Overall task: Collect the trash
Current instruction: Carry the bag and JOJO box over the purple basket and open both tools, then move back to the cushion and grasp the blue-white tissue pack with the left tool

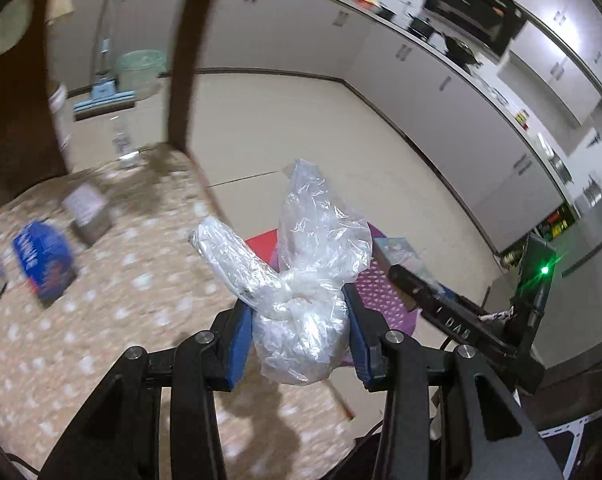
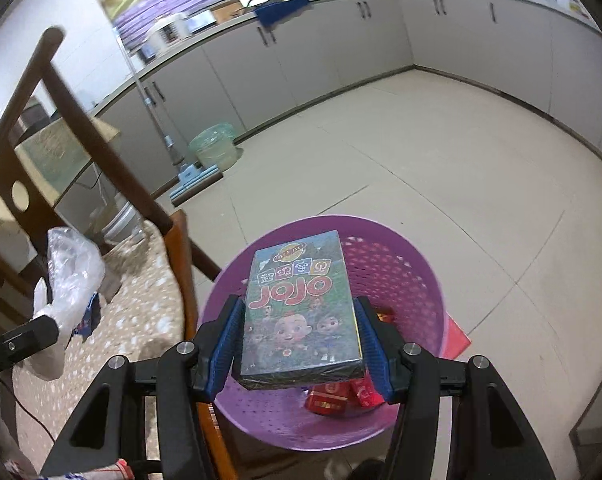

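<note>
My left gripper [image 1: 299,340] is shut on a knotted clear plastic bag [image 1: 301,280] and holds it above the table edge, near the purple basket [image 1: 385,296]. The bag also shows at the left of the right wrist view [image 2: 71,276]. My right gripper [image 2: 299,340] is shut on a JOJO cartoon box [image 2: 301,308] and holds it over the purple perforated trash basket [image 2: 413,276]. Red packets [image 2: 333,398] lie in the basket's bottom. The right gripper with its box shows at the right of the left wrist view [image 1: 421,280].
The table has a beige flowered cloth [image 1: 141,288] with blue boxes [image 1: 45,264], a small grey box [image 1: 87,212] and a clear bottle [image 1: 123,144]. A dark wooden chair [image 2: 61,120] stands behind it. A green bin [image 2: 215,148] and mop [image 2: 189,178] stand by the cabinets.
</note>
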The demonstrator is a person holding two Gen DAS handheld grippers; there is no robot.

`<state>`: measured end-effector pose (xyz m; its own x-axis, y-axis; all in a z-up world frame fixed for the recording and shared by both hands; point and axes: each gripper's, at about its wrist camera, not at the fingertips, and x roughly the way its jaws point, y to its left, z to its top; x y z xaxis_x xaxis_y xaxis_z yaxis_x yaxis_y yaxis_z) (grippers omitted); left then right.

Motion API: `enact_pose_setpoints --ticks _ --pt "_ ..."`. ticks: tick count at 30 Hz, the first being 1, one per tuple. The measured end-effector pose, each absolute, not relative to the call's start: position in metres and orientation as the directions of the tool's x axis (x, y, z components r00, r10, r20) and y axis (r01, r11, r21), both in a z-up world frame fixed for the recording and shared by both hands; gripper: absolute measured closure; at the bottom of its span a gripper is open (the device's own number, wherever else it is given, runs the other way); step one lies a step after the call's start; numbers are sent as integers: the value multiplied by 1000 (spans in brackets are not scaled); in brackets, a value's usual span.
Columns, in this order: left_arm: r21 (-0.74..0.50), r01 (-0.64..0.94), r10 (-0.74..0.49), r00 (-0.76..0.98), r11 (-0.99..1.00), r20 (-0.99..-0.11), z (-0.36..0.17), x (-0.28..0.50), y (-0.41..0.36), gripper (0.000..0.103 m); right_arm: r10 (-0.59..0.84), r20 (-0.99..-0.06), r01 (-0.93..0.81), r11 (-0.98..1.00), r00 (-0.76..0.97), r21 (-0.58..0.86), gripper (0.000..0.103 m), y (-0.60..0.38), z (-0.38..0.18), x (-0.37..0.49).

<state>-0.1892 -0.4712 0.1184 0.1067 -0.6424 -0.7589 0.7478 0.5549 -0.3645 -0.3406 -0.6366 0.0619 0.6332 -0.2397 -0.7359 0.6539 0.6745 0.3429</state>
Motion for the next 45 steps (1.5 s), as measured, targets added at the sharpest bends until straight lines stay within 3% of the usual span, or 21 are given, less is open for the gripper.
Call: enact_pose_setpoints --ticks 4,6,9,20,27,37,45 --pt "-359 779 -652 82 514 -754 118 -196 -506 56 -229 -734 664 646 639 377 43 -649 60 -345" --pt "-348 789 -651 86 507 -754 119 -197 -518 42 -240 -731 680 621 639 391 42 -656 59 -346" --pt "-325 793 -651 116 515 -750 122 -198 -520 34 -253 -715 683 607 651 407 33 -657 61 -348" --pt "-310 713 -608 203 629 -767 110 -194 -447 34 -243 -684 618 691 688 375 32 -627 70 -318" --pt "-266 637 -546 292 723 -785 104 -176 -372 34 -261 -648 538 797 716 273 26 -574 78 -281" --pt "-196 415 -377 416 889 -828 93 -101 -249 34 -139 -708 417 878 692 236 26 -517 65 -241" --pt "-212 276 -314 409 937 -857 79 -28 -239 33 -114 -727 389 894 677 222 26 -503 57 -236"
